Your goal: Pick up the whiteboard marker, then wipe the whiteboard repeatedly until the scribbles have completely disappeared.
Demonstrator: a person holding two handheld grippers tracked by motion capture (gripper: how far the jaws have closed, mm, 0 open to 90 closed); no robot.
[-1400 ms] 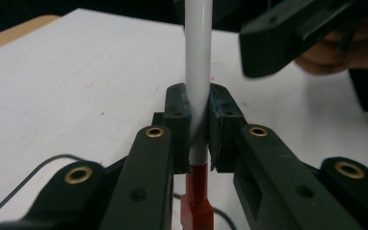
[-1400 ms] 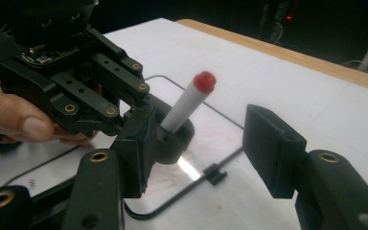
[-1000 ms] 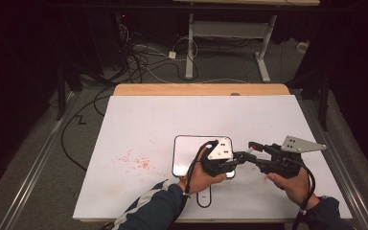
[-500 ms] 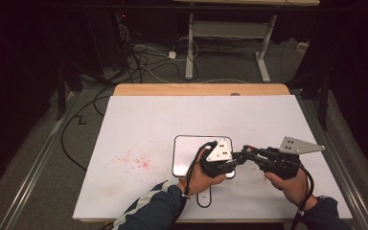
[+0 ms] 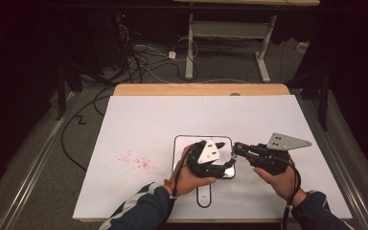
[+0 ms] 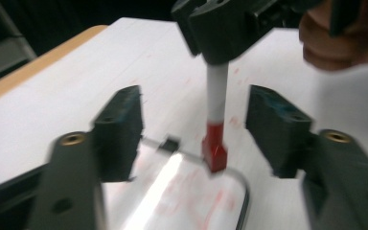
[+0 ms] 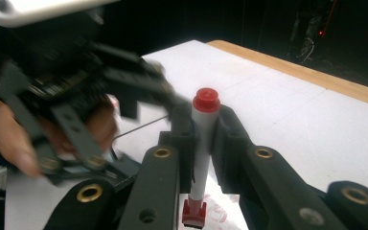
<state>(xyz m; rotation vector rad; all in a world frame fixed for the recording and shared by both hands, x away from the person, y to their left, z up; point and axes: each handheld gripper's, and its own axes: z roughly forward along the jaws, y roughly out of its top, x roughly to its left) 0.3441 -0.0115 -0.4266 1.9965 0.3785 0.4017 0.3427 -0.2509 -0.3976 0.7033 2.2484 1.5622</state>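
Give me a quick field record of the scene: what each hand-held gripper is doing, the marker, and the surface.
right hand-held gripper: shut on the marker
marker: white barrel, red ends, upright between the right jaws
left hand-held gripper: jaws just opened, standing either side of the marker without touching
small whiteboard: lies under both grippers, faint red marks on it
table: white top, red smudges at left

Left hand-held gripper (image 5: pixel 227 165) agape, right (image 5: pixel 237 147) clamped

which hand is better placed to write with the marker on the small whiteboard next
Right. The right tool is shut on the marker, held above the small whiteboard; the left tool has just opened and stands clear of it.
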